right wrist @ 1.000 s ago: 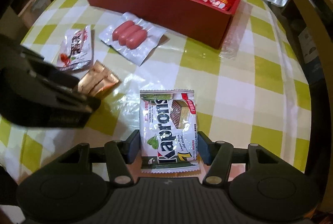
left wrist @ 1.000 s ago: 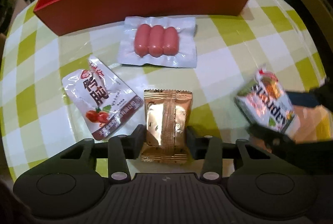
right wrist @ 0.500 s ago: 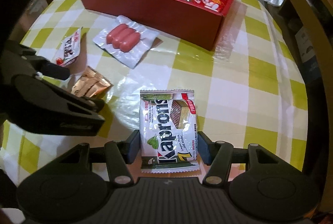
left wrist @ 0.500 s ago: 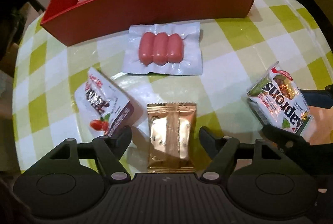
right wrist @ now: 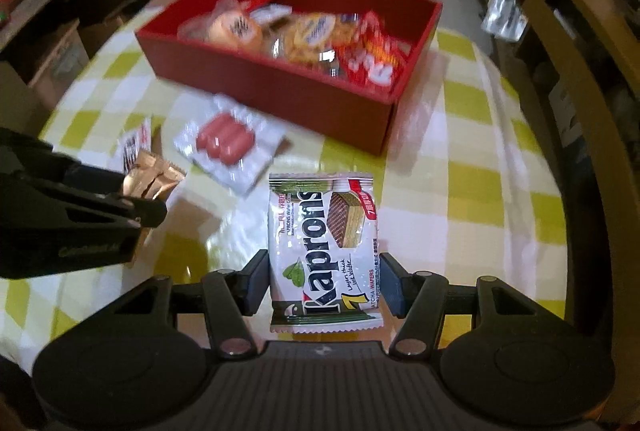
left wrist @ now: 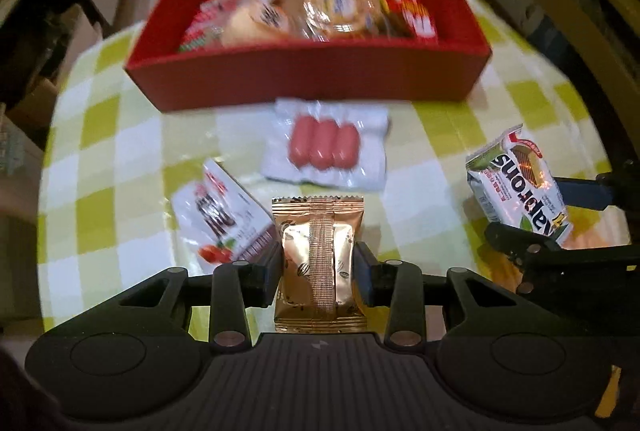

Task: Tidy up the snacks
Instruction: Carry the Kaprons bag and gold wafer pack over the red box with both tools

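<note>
My left gripper (left wrist: 318, 271) is closing tight on a gold foil snack packet (left wrist: 318, 255), pads pressing both its sides, and holds it above the checked tablecloth. My right gripper (right wrist: 324, 279) is shut on a white Kaprons wafer packet (right wrist: 322, 231), also lifted. Each shows in the other's view: the wafer packet (left wrist: 516, 187) at the right, the gold packet (right wrist: 156, 175) at the left. Ahead stands a red box (left wrist: 304, 75) with several snacks inside. A vacuum pack of three sausages (left wrist: 324, 147) and a white pouch with red fruit (left wrist: 218, 215) lie on the cloth.
The round table (right wrist: 460, 159) has a yellow-green checked cloth, and its edge curves close on both sides. A wooden chair back (right wrist: 568, 43) arcs along the right. Shelves and cardboard boxes (right wrist: 52, 67) stand on the floor to the left.
Both grippers have risen with their packets, so more of the red box's inside shows. The left jaws opened around the gold packet half a second ago and have closed on it again.
</note>
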